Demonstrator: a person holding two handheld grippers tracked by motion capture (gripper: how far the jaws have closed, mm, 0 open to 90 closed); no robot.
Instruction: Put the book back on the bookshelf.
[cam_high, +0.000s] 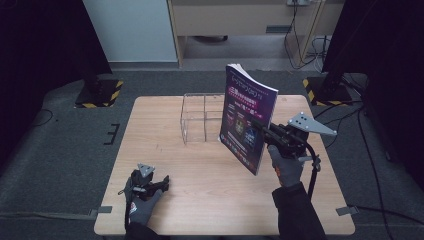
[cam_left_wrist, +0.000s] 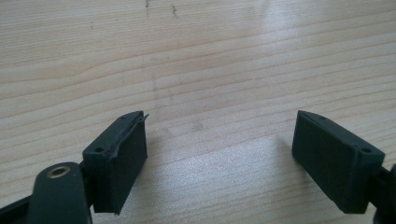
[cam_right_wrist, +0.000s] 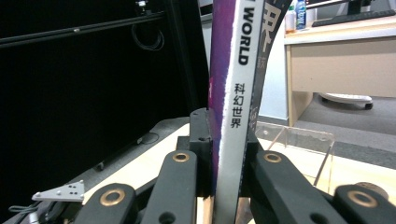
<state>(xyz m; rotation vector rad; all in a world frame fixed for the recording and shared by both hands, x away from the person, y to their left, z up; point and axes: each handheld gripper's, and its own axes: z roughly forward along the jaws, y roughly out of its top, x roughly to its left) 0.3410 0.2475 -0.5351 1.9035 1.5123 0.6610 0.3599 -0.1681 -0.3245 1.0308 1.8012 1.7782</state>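
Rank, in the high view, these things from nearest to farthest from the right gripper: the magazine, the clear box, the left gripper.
1. Magazine: clamped in the right gripper, held upright.
2. Clear box: behind the magazine, at table centre.
3. Left gripper: at the near left edge.

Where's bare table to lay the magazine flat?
Bare wood runs between the left gripper and the right gripper, in front of the clear box. The table's left side beside the box is free too. It is crowded around the box, where the magazine hangs.

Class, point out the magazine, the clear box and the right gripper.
magazine (cam_high: 246, 117): high view, middle of its purple cover.
clear box (cam_high: 194, 118): high view, its front wall.
right gripper (cam_right_wrist: 229, 154): right gripper view, between its jaws.
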